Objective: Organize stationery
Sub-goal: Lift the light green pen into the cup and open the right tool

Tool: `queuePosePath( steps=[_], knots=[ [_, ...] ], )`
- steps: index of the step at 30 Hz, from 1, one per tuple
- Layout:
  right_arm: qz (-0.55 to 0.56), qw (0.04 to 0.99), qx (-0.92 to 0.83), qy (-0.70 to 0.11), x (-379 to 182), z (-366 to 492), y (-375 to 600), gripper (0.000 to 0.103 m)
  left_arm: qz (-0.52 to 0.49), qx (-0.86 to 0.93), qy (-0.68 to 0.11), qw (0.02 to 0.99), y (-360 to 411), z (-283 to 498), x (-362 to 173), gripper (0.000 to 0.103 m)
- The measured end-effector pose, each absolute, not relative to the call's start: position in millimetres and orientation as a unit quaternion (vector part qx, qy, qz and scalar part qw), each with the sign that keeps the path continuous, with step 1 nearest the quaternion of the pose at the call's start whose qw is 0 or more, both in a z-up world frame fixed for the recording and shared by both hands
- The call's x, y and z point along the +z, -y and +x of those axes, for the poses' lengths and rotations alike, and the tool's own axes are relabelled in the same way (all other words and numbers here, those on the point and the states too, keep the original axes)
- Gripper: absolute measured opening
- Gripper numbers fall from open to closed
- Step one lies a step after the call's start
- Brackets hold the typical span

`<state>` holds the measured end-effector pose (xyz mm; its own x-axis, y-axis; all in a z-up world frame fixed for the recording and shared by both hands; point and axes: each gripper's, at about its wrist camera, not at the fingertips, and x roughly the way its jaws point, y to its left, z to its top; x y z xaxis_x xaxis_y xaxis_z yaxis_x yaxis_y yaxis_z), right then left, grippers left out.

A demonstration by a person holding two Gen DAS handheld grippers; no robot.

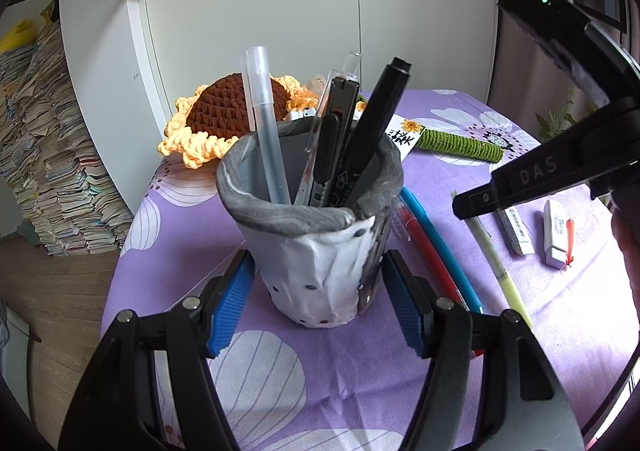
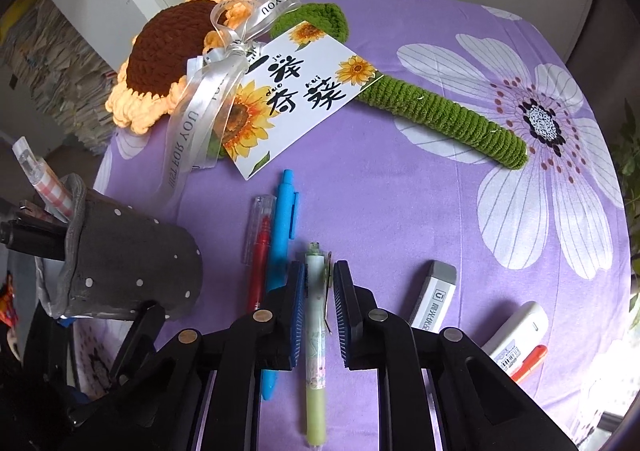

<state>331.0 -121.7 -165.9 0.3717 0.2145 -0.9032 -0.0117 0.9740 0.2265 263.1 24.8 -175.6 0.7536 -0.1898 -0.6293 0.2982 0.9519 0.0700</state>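
Note:
A grey-and-white dotted pen holder (image 1: 312,251) stands on the purple flowered cloth (image 1: 360,371). It holds a frosted pen (image 1: 266,123), a black utility knife (image 1: 334,139) and a black marker (image 1: 376,119). My left gripper (image 1: 320,291) has a blue pad against each side of the holder's base. In the right wrist view a pale green pen (image 2: 316,331) lies on the cloth between the pads of my right gripper (image 2: 318,291), which are shut on it. A blue pen (image 2: 284,227) and a red pen (image 2: 258,251) lie just left of it, beside the holder (image 2: 132,251).
A crochet sunflower (image 2: 160,47) with a green stem (image 2: 440,115), ribbon and printed card (image 2: 304,99) lies at the back of the table. Two erasers (image 2: 434,299) (image 2: 516,331) sit right of my right gripper. White cupboards (image 1: 280,31) and stacked papers (image 1: 48,155) stand beyond the table.

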Motion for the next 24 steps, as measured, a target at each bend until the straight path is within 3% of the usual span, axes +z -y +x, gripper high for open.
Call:
queuePosePath(
  steps=[15,24],
  knots=[
    [0.065,0.937,0.131,-0.317,-6,254,116,0.016,0.083,-0.131,-0.326,0.933,-25,263,-175,0.065],
    [0.056,0.942,0.187,-0.272,31,258,84,0.016,0.083,-0.131,-0.326,0.933,-25,263,-175,0.065]
  ],
)
